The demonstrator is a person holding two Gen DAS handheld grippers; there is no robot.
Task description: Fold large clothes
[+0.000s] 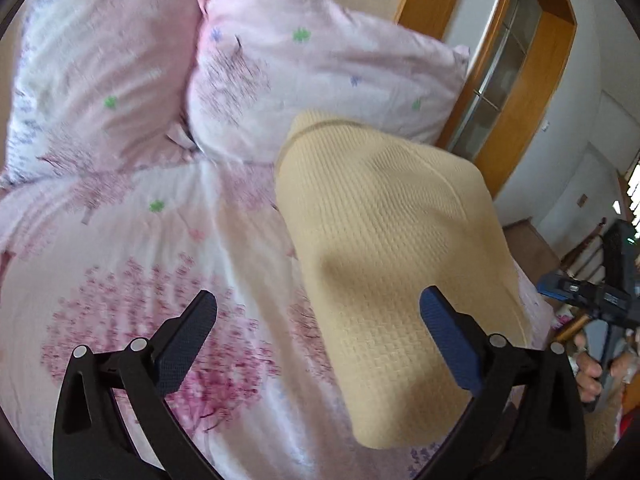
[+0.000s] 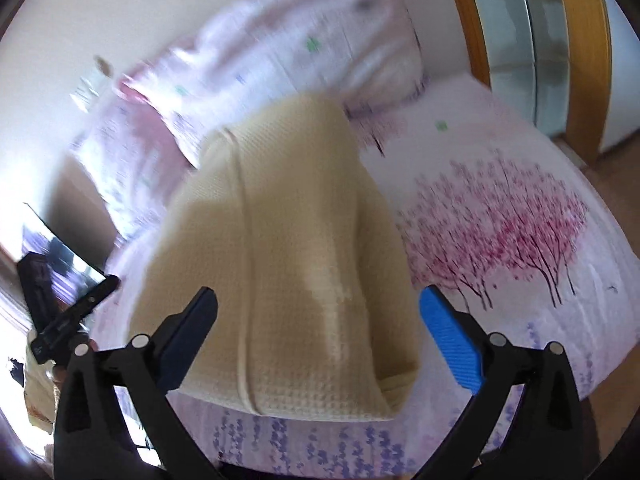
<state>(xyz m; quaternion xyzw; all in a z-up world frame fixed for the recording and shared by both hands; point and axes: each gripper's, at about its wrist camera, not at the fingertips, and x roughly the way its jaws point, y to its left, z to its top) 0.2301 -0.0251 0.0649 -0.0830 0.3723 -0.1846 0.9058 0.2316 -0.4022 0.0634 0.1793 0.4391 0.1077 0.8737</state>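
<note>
Both tongs were found released. The left tongs were spread wide above the bed, and nothing was gripped between their pads; the right tongs were likewise fully spread, with the garment seen beyond their fingers but not pinched.

A cream waffle-knit garment was laid on the flowered bedspread as a compact, already folded bundle, near the edge of the bed and just below the two pillows. A seam or band was seen running along its length in the right wrist view, and one folded edge was turned toward that camera. From this it was judged that the folding was largely done and that the bundle had been set down so that it could rest flat on the bedspread, which would explain the tongs being held clear of it.

No container was visible in either view; the garment was carried by the bed alone. A hand on the other gripper's handle was glimpsed at the right margin of the left wrist view.
</note>
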